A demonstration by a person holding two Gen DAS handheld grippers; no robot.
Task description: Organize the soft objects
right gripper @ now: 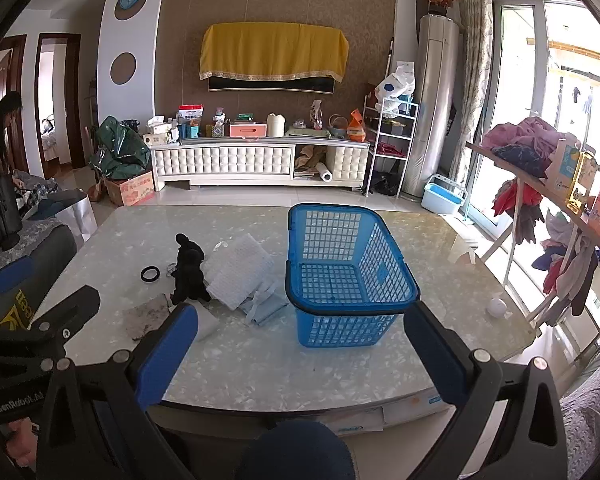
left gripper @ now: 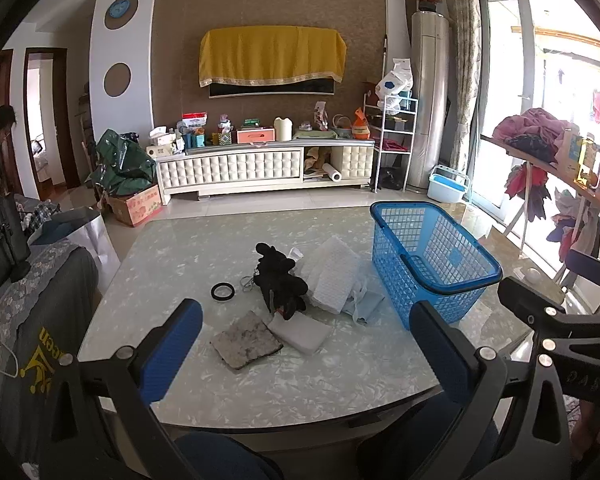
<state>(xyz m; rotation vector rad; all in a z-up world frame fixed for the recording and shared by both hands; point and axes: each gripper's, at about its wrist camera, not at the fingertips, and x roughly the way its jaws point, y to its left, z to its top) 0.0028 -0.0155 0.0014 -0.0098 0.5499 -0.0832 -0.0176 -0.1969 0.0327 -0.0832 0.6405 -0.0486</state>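
Your left gripper [left gripper: 312,344] hangs over the near edge of the counter [left gripper: 300,376], jaws wide apart and holding nothing. Your right gripper [right gripper: 300,348] sits the same way beside it, jaws spread and empty, with the blue basket [right gripper: 384,276] straight ahead between its fingers.

Take the blue basket as your landmark. It stands upright on the counter and looks empty. The soft things all lie to its left: a white quilted cloth [left gripper: 332,276] nearest it, with a pale blue cloth [left gripper: 368,304] partly tucked under that cloth's near edge, just beside the basket's base. Left of the white cloth is a black glove bundle [left gripper: 278,280], touching it. Nearer to you than the gloves lie a white sponge block [left gripper: 300,332] and a grey speckled pad [left gripper: 246,344], edges touching. A black ring [left gripper: 222,292] lies farthest left of the basket, apart from the rest.
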